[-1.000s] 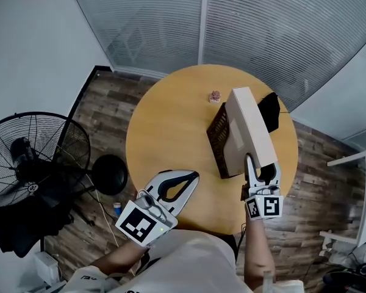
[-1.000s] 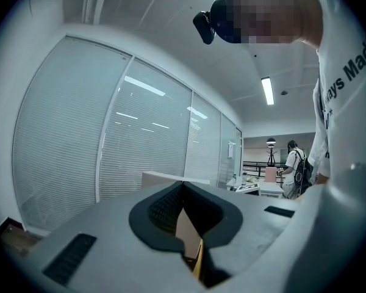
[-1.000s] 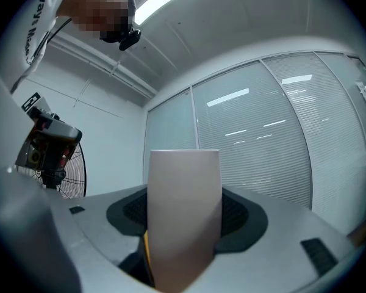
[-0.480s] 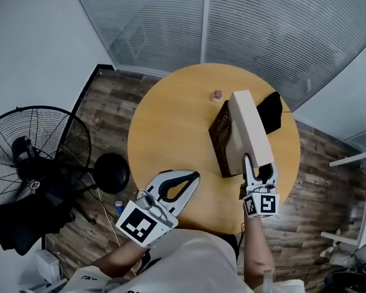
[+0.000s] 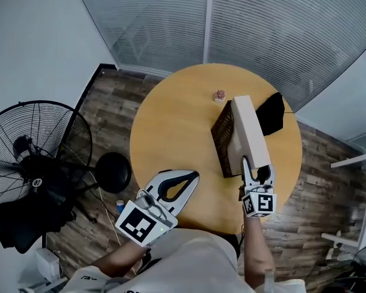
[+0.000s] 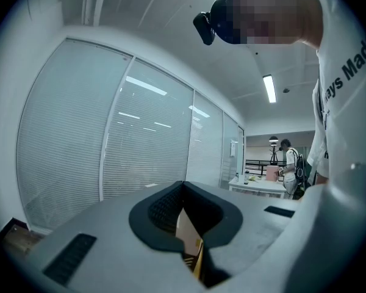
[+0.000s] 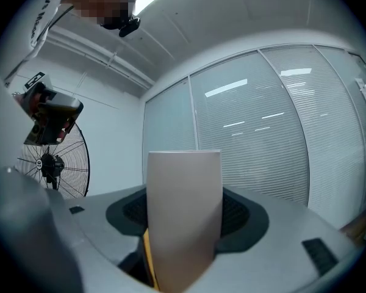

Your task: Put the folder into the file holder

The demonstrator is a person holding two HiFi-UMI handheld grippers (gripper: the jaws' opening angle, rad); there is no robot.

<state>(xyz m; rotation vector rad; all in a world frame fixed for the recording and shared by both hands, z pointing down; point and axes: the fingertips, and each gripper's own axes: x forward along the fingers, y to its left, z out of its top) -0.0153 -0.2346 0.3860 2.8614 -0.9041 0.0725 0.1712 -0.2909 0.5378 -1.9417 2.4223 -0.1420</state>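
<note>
R gripper (image 5: 257, 173): fingers clenched on near end of folder (image 5: 250, 133). Folder stood on edge over mesh file holder (image 5: 222, 138) on round worktop (image 5: 171, 133); insertion depth not discernible. L gripper (image 5: 193, 178): fingers closed, nothing between, at near worktop edge, well apart from holder.

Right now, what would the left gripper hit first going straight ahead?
Probably the file holder on the table, judging from the head view; height is unclear, so it might pass above.
</note>
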